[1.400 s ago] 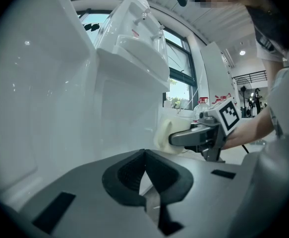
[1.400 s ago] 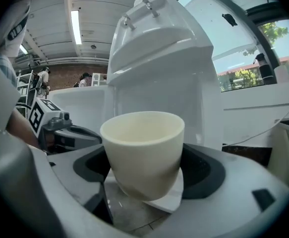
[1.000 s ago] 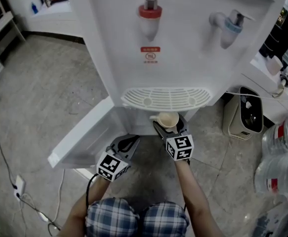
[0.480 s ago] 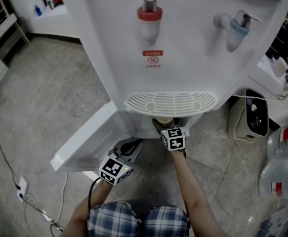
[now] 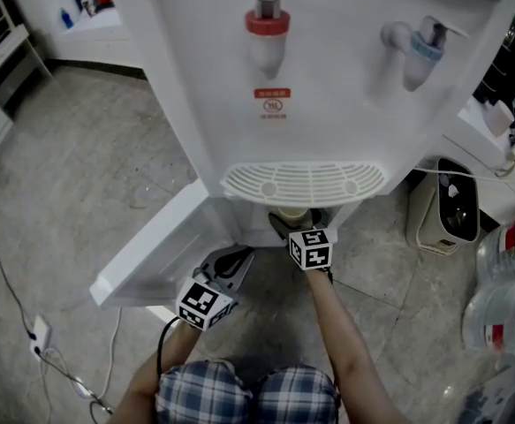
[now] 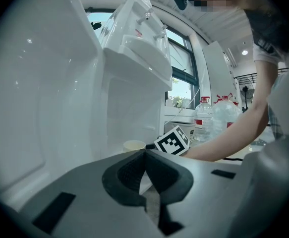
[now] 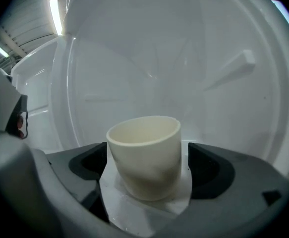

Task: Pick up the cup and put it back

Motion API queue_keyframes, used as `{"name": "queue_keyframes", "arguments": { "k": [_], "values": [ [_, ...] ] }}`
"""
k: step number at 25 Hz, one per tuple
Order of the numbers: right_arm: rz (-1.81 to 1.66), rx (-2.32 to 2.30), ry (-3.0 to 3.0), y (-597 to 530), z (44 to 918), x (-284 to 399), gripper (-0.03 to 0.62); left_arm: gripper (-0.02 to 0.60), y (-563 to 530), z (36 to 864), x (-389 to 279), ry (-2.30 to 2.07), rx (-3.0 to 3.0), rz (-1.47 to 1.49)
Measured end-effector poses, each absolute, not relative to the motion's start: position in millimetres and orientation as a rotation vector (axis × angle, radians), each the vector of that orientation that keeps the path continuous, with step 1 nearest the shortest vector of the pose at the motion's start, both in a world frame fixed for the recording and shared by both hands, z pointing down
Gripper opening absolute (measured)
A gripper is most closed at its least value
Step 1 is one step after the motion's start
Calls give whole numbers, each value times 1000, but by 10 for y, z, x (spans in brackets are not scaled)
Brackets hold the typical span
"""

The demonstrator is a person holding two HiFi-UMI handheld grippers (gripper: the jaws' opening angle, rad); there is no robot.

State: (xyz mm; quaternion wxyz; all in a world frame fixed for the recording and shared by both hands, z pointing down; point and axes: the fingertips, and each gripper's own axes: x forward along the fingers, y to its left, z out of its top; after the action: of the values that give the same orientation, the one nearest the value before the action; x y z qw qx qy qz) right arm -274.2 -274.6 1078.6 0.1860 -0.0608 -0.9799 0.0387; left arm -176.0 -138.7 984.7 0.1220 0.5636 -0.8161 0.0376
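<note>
Jaws of the left gripper (image 5: 228, 261) are pressed together on nothing. It hangs low by the person's knees, beside the open cabinet door (image 5: 155, 246), and takes no part in the handling.

Ahead of it and to its right, the right gripper (image 5: 299, 222) reaches under the front of the water dispenser (image 5: 328, 78) into the lower compartment (image 7: 159, 58). It is plainly the nearer of the two to the task's thing. Its jaws have just been opening and now stand spread wide, and the cup (image 7: 145, 155) stands between them. A gap shows on either side, so the pads no longer press on its wall.

The cup lies straight ahead along the gripper's pointing line, centred between the jaws. It is upright, with its long axis vertical and its mouth up, and it seems to rest on the white compartment floor. Nothing shows at its rim, but its bottom is out of sight, so whether it is quite empty cannot be told.

With the cup apparently set back, the move to come looks like a straight pull backward along that same line. The spread jaws must clear both sides of the cup without tipping it.

Beyond the cup there is only the pale back wall of the compartment. Above the compartment sits the slotted drip tray (image 5: 303, 182).
</note>
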Motion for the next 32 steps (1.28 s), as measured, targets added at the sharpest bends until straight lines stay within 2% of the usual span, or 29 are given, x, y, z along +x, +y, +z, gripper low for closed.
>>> {"name": "queue_keyframes", "arguments": {
  "k": [7,15,18,22,32],
  "values": [
    [87,-185,-2779,-2689,10609,-2605,503,25,-1365,9828,-1773,-2391,1636,90],
    [165,-150,-2920,-2628,10105,-1889,488,25,-1411,9737,-1782,-2421,1648,111],
    [169,-130,-2968,-2663,9827,-1670,424,25,-1414,9609,-1747,-2442,1643,143],
    [194,-31,-2990,-2803,9367,-1400,292,25,-1430,9188,-1625,-2418,1644,115],
    [223,130,-2910,-2897,7828,-665,103,25,-1150,7561,-1211,-2375,1600,135]
  ]
}}
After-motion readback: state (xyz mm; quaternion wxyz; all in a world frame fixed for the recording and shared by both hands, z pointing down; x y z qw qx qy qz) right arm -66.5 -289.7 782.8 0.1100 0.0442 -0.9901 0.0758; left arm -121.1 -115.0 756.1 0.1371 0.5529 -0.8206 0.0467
